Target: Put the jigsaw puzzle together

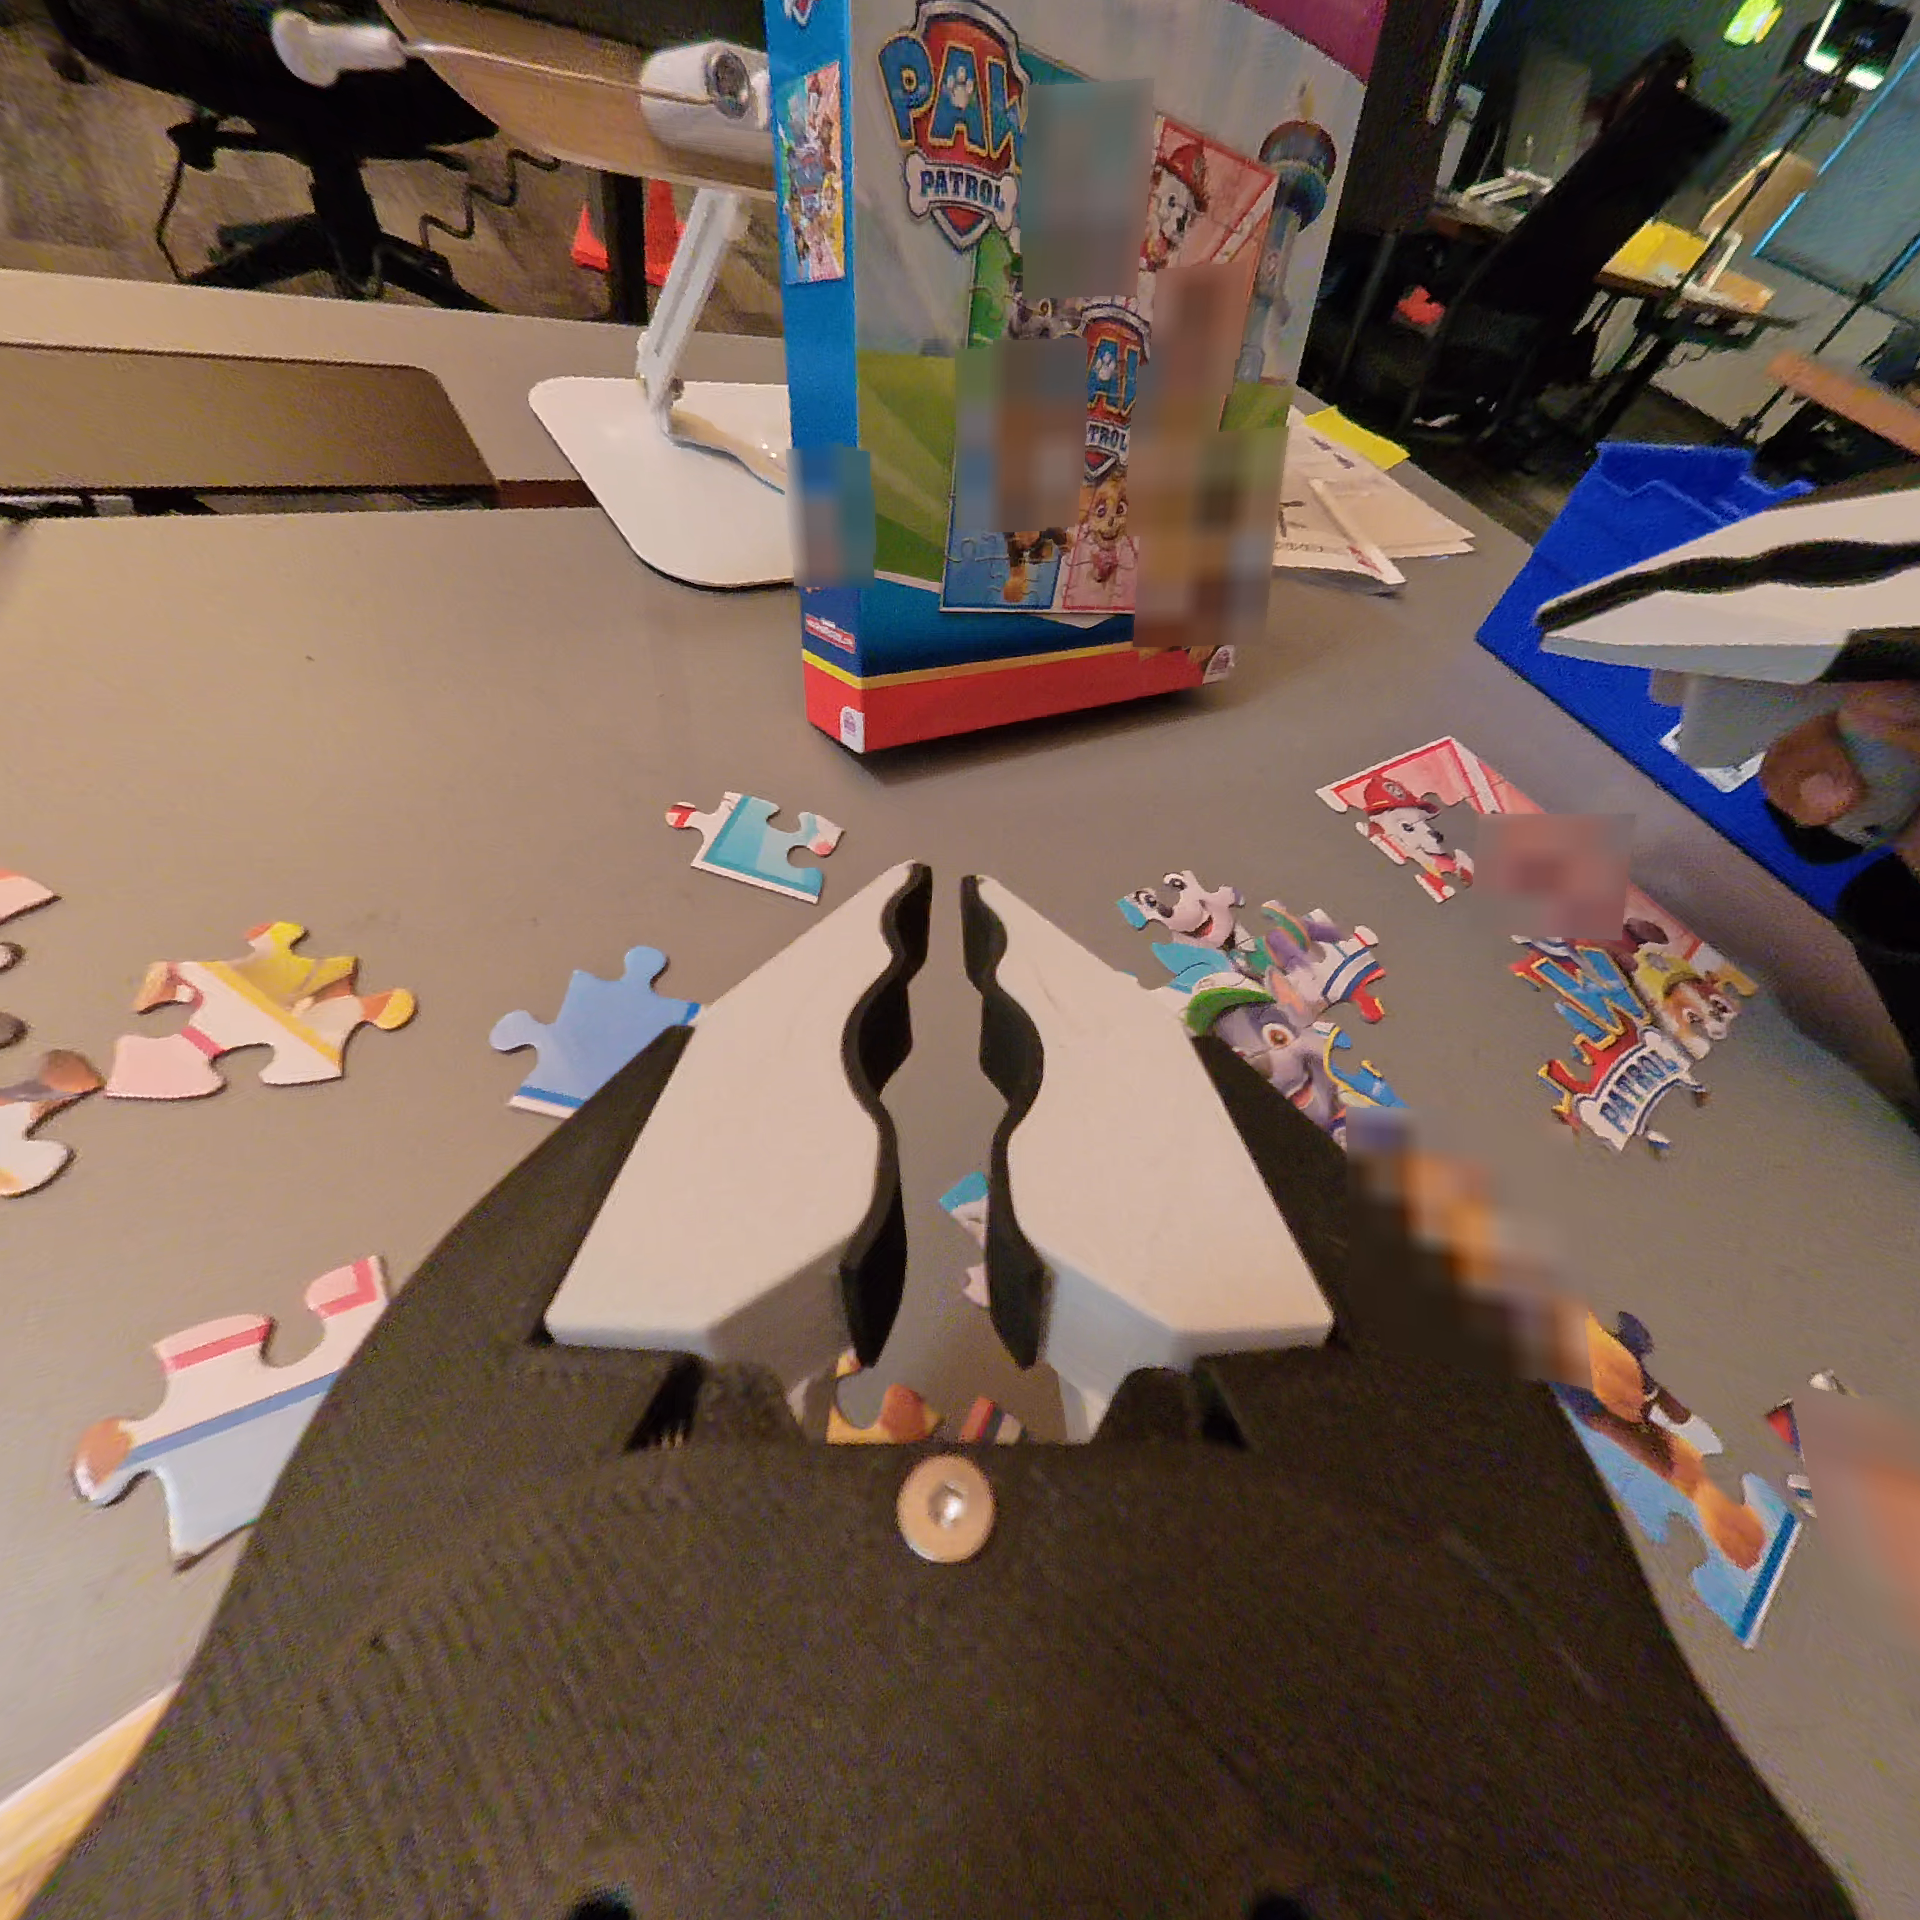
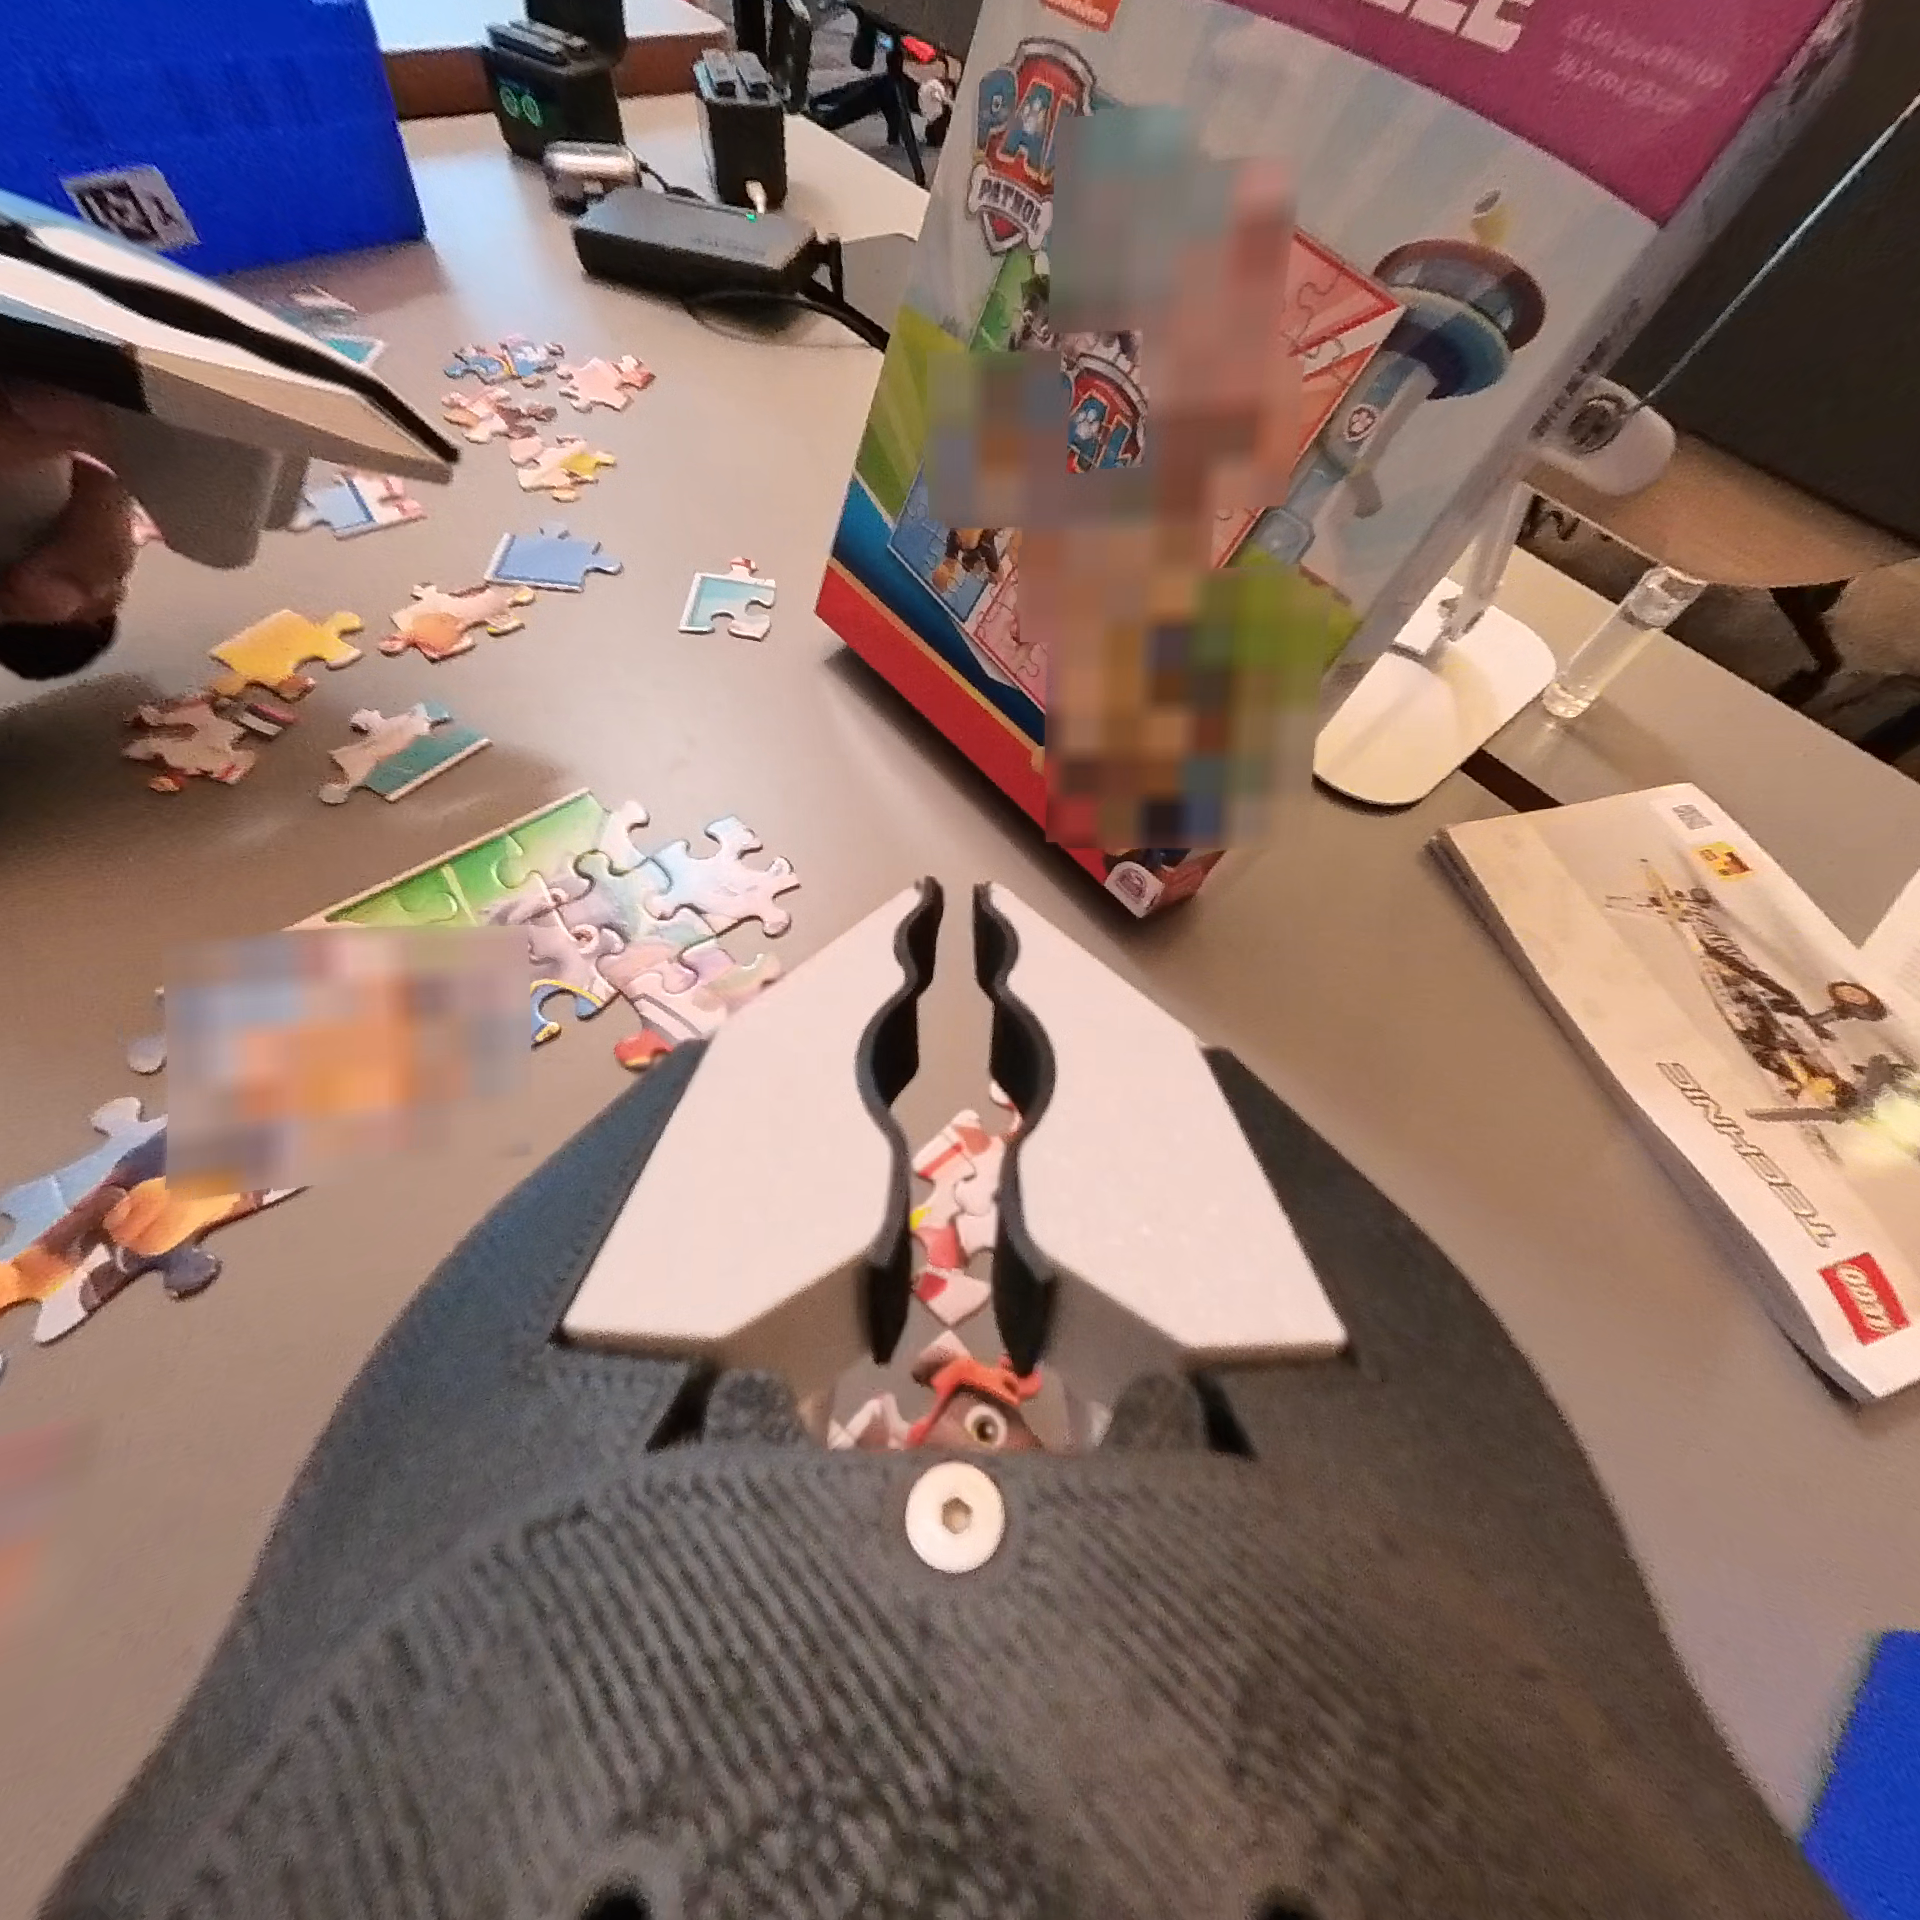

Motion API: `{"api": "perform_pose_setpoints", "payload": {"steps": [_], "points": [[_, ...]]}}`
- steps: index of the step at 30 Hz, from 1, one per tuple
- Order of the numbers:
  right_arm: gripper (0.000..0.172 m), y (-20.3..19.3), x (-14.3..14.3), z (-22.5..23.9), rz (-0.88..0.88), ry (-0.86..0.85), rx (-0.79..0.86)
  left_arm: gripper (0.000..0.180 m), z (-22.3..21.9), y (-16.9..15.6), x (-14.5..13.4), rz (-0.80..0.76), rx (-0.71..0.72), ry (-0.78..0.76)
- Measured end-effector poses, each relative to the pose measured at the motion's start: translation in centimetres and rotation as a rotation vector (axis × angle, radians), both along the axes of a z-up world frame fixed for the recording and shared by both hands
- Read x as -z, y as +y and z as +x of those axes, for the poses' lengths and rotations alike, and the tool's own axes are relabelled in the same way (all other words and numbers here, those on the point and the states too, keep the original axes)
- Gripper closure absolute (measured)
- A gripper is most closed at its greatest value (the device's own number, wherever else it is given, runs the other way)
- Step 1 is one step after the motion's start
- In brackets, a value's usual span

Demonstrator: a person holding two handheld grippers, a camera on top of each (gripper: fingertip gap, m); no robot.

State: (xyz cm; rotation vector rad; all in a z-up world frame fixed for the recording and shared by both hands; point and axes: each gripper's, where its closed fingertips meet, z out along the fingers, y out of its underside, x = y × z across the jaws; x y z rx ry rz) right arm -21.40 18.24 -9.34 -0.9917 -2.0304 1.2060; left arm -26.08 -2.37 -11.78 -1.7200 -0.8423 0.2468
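Both grippers hover over the table [image 1: 416,675] among puzzle pieces [image 1: 758,844]. The left gripper [image 1: 945,878] and right gripper [image 2: 958,891] are nearly closed, grasping nothing. A puzzle box [image 1: 1039,416] stands ahead.

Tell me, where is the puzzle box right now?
The puzzle box stands upright on the grey table, ahead of both grippers, with the white stand just behind it.

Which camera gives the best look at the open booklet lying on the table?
The right wrist view: the booklet lies in full sight to the right of the puzzle box, its printed cover plain. The left wrist view shows only a sliver of papers behind the box.
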Motion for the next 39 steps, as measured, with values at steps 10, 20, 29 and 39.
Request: {"api": "perform_pose_setpoints", "payload": {"steps": [10,20,29,39], "points": [[0.165,-3.2,1.0,0.8,-0.170,-0.082,-0.150,0.180,0.2,-0.9,-1.6,-0.026,-0.029,0.093],[0.163,-3.9,2.1,0.7,-0.135,-0.091,-0.167,0.180,-2.2,-6.4,-1.7,-0.178,-0.240,0.189],[0.164,-4.1,3.1,0.6,-0.060,-0.074,-0.165,0.170,-1.2,-15.3,-10.5,-0.155,-0.397,0.185],[0.166,-5.3,2.0,1.1,0.025,0.037,-0.179,0.167,1.1,-17.8,-11.2,-0.162,-0.369,0.107]]}}
